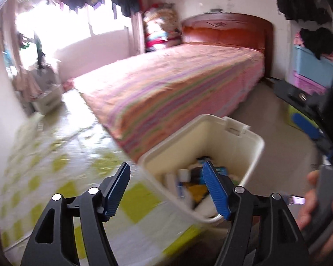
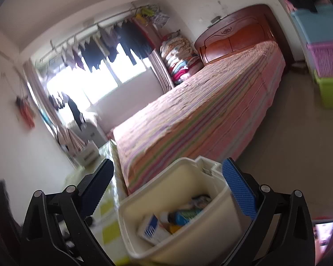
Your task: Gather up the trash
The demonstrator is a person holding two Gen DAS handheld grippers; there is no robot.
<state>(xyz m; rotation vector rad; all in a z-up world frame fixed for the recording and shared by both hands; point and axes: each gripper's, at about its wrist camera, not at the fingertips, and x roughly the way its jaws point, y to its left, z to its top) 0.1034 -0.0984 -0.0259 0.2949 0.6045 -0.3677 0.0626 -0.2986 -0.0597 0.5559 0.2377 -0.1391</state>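
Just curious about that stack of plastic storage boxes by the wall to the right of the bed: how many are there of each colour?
Blue storage box: 1
Purple storage box: 1
Green storage box: 1
Total: 3, stacked blue on top, purple in the middle, green at the bottom. Dark clothing lies on the blue one.

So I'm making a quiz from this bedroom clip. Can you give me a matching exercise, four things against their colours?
Things:
1. bin
2. headboard
3. bedspread
4. bottom storage box

Colours:
a. green
b. cream
c. pink with stripes
d. reddish brown

Pairs: 1-b, 2-d, 3-c, 4-a
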